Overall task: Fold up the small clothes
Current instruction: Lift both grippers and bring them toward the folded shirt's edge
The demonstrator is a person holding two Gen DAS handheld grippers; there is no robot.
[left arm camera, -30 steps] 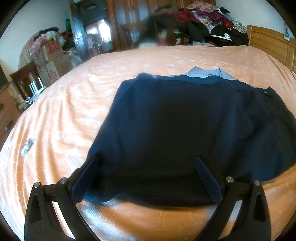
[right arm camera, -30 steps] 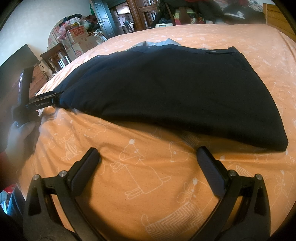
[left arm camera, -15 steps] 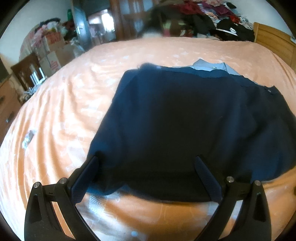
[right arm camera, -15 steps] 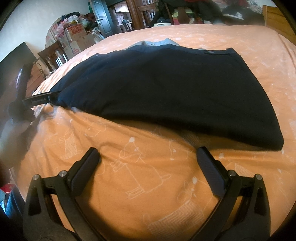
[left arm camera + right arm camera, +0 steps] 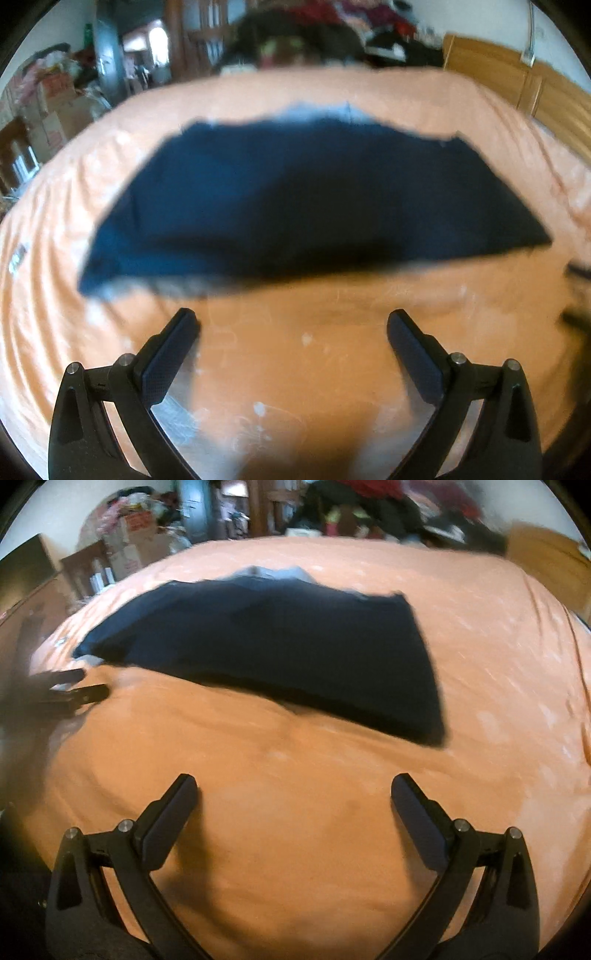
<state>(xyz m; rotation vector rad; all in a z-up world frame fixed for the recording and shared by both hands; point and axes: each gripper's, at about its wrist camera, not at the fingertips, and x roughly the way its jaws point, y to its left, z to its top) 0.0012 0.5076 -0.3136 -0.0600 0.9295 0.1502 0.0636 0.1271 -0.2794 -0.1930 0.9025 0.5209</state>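
Note:
A dark navy garment (image 5: 295, 199) lies flat and folded on the orange bedsheet (image 5: 303, 332), with a strip of light blue cloth (image 5: 325, 110) showing at its far edge. My left gripper (image 5: 291, 325) is open over bare sheet, short of the garment's near edge, with nothing between its fingers. In the right wrist view the same navy garment (image 5: 280, 650) lies ahead, and my right gripper (image 5: 293, 790) is open and empty well short of it. The left gripper (image 5: 79, 686) shows at that view's left edge, just off the garment's left corner. Both views are blurred.
A heap of mixed clothes (image 5: 332, 33) sits at the far end of the bed. A wooden headboard (image 5: 517, 85) runs along the right. Cardboard boxes and clutter (image 5: 129, 542) and a wooden chair (image 5: 18, 155) stand beyond the bed's left side.
Both grippers have pulled back from the garment, which now looks farther away. The left gripper, earlier over the garment's near left corner, is now off it above bare sheet.

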